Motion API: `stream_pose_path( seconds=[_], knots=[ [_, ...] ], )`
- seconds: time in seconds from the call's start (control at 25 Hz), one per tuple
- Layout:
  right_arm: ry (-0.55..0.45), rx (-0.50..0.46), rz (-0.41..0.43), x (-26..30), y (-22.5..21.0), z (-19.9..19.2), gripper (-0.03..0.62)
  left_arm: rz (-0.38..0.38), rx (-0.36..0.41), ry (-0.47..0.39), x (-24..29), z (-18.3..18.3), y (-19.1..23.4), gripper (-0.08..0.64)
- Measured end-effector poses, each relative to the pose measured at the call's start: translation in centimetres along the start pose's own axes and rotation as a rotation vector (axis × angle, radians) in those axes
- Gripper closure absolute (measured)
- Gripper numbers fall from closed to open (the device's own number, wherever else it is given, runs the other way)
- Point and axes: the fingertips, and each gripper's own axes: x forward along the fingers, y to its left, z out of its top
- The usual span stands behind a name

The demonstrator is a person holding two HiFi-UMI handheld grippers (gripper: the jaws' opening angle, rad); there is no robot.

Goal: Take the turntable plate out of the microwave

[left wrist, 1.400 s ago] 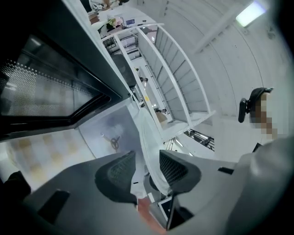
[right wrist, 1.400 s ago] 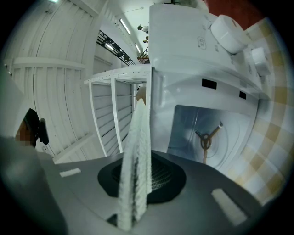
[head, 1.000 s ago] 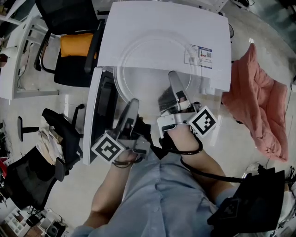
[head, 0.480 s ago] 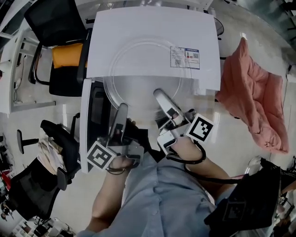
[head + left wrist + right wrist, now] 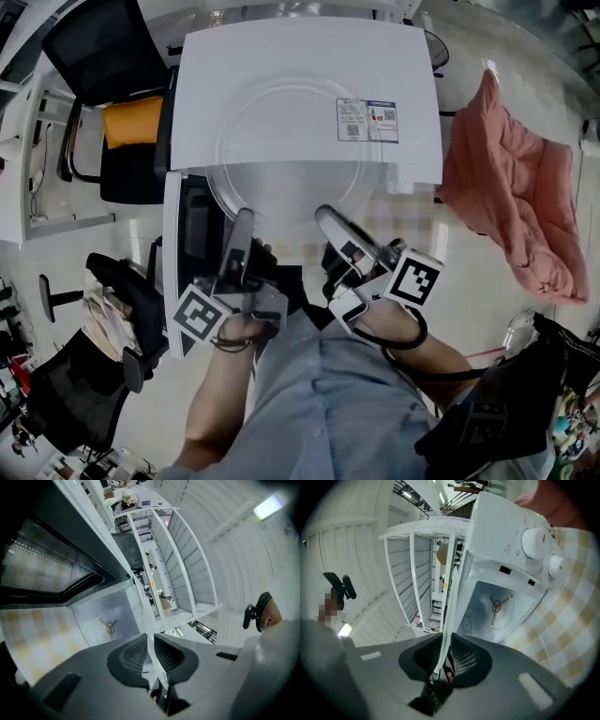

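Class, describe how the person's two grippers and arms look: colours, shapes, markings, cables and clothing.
The left gripper and right gripper are grey, with long tapering jaws, mesh-textured dark pads and a white cube each bearing black square markers. A black cable loops at the right wrist. The person wears a light blue shirt. The right jaws have just been closing on the glass turntable plate's rim.

shirt (image 5: pixel 319 403): plain light blue-grey, kinda rumpled, short sleeves
left gripper (image 5: pixel 245 217): grey plastic, long narrow nose
right gripper (image 5: pixel 325 216): same grey build, small dark square mark on top
marker cubes (image 5: pixel 197 317): white with chunky black square codes, one per gripper
cable (image 5: pixel 403 339): black, loops by the right wrist
pads (image 5: pixel 133 656): black, fine mesh texture
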Motion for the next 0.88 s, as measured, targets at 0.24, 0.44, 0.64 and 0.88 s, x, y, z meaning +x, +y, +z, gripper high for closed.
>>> stream_pose_path(
  seconds=[0.24, 0.44, 0.64, 0.88],
  knots=[
    [-0.042, 0.042, 0.031, 1.6, -0.1, 1.7, 0.541, -0.009, 0.007, 0.01, 2.0, 1.1, -0.1, 0.512],
    [-0.08, 0.064, 0.041, 3.0, -0.3, 3.3, 0.543, -0.021, 0.01, 0.013, 3.9, 2.1, -0.4, 0.512],
    [-0.082, 0.037, 0.046, 3.8, -0.2, 3.9, 0.534, -0.011, 0.095, 0.045, 4.6, 2.3, -0.6, 0.508],
    [-0.035, -0.032, 0.042, 3.8, 0.2, 3.2, 0.437, 0.045, 0.499, 0.135, 3.0, 0.9, -1.3, 0.436]
  ],
)
